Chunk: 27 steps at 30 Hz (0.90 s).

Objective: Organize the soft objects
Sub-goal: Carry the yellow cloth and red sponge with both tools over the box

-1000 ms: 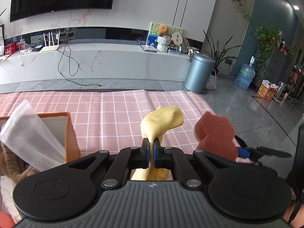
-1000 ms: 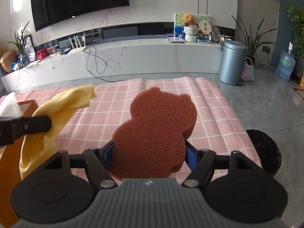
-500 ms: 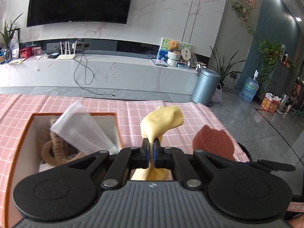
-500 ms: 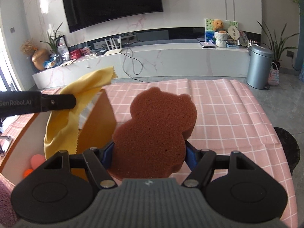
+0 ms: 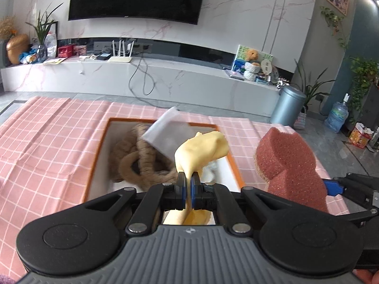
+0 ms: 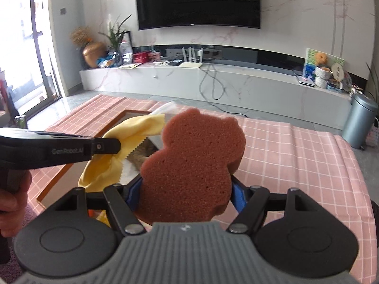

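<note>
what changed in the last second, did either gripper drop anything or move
Both grippers swung left toward the orange-rimmed box: it was at the left edge of the left wrist view, now it sits ahead under the yellow cloth. Nothing dropped: left gripper still pinches the cloth, right gripper still holds the brown sponge.

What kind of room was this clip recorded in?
Most likely a home living room. A large wall-mounted television hangs on a marble-look wall above a long low media console with a router on it, and potted plants and a lidded bin stand on the tiled floor.
</note>
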Motion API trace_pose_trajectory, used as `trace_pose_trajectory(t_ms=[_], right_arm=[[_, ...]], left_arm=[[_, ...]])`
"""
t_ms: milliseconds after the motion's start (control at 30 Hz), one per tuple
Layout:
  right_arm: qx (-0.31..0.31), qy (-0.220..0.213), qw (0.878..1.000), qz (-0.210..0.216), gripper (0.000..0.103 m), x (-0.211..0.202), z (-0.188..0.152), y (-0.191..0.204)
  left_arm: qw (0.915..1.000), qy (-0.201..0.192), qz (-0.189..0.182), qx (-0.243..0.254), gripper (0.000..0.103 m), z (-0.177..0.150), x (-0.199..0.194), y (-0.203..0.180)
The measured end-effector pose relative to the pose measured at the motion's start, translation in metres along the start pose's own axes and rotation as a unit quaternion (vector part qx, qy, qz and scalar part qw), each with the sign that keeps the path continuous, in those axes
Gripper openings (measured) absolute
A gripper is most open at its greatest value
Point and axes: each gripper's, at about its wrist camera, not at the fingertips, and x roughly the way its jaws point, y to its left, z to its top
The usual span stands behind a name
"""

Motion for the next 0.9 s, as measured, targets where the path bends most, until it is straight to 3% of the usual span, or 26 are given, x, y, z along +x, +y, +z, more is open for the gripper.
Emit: trace_pose_trajectory(t_ms=[100,367,567,733,900], right_arm=[[-0.029,0.017,0.999,0.004,0.071,0.012,0.005,0.020],[-0.115,0.093,0.989,0.007,0.071,0.060,0.016,0.050],[-0.128,0.155,0.979,0.015,0.072,0.092,0.029,0.047],[-0.139,0.197,0.970,0.023,0.072,0.113,0.026,0.057],[-0.131,0.229,0.963,0.061,0.072,0.120,0.017,0.075]], left_arm=[[0.9997,0.009,0.021,0.003,0.004,-0.004,0.002,0.013],[0.9990,0.024,0.027,-0.026,0.004,-0.015,0.003,0.047],[0.9977,0.013,0.051,-0.041,0.004,-0.014,0.000,0.067],[0.9979,0.022,0.044,-0.042,0.004,-0.017,0.005,0.066],[0.9982,0.030,0.037,-0.037,0.004,-0.018,0.010,0.062]])
